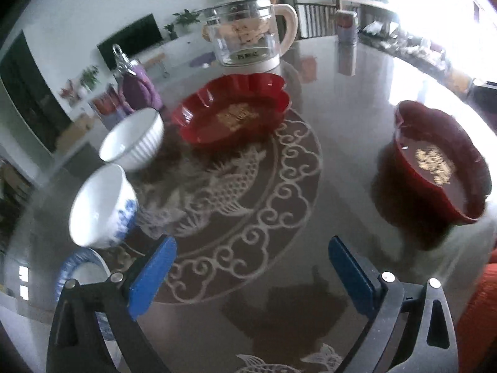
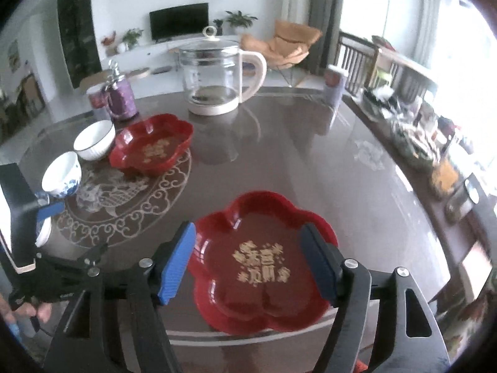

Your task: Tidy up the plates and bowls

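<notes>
Plate point(image 2: 264, 267) sits between our wide right gripper point(image 2: 248, 264); we should lower squarely onto its rim before closing; left gripper point(image 1: 251, 273) hovers wide, empty.

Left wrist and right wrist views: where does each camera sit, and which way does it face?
Left wrist: sits on the open left gripper, facing across the glass-topped table toward the far red flower-shaped plate and glass kettle; only its fingers show.
Right wrist: sits on the open right gripper, above the near red flower-shaped plate; the left gripper shows at left.
Shared: both plates, kettle, white ribbed bowl, blue-patterned bowl.
</notes>
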`<state>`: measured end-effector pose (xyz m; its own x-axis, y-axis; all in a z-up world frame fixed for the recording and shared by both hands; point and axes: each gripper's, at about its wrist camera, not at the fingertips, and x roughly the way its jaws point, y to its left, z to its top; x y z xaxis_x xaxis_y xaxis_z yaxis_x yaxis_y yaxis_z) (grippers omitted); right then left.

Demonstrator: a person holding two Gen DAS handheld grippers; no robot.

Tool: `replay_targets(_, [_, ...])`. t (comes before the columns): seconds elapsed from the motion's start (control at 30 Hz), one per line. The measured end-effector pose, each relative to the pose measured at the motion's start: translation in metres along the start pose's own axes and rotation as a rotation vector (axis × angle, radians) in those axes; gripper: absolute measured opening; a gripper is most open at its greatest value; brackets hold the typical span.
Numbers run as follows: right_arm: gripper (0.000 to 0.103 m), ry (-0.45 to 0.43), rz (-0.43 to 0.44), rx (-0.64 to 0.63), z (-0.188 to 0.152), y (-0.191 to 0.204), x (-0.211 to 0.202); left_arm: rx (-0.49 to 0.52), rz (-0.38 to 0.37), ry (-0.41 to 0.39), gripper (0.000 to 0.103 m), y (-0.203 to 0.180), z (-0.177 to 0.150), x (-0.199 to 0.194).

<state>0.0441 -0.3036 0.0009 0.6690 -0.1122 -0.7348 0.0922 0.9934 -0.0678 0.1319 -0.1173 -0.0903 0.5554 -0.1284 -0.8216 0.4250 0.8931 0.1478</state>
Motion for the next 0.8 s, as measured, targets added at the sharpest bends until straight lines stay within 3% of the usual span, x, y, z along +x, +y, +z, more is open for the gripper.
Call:
replay_targets(0.07, [0.074, 0.017, -0.006, -0.011, -0.001, 0.009, 0.007, 0.019, -0.033, 0.038, 0.098, -0.002, -0.002, 0.002])
replay_targets(0.17, [0.074, 0.02, 0.063, -0.016, -0.001, 0.013, 0.016, 0.026, -0.056, 0.088, 0.098, -0.006, 0.004, 0.005])
replay_targets(0.33, [0.074, -0.005, 0.159, 0.077, 0.01, 0.0, 0.024, -0.175, -0.108, 0.136, 0.098, 0.031, 0.036, 0.018])
replay_targets(0.4, [0.074, 0.059, 0.27, 0.12, 0.018, -0.005, 0.043, -0.267, -0.156, 0.149, 0.098, 0.049, 0.054, 0.026])
replay_targets(0.5, [0.074, 0.207, 0.359, 0.156, 0.028, -0.003, 0.081, -0.371, -0.207, 0.147, 0.098, 0.074, 0.084, 0.041])
replay_targets(0.6, [0.074, 0.226, 0.379, 0.172, 0.043, 0.0, 0.101, -0.422, -0.243, 0.168, 0.098, 0.086, 0.105, 0.057])
replay_targets(0.7, [0.074, 0.254, 0.415, 0.268, 0.065, -0.003, 0.124, -0.465, -0.241, 0.207, 0.098, 0.094, 0.12, 0.08])
replay_targets(0.8, [0.074, 0.268, 0.413, 0.259, 0.09, 0.005, 0.149, -0.504, -0.243, 0.229, 0.097, 0.099, 0.125, 0.094])
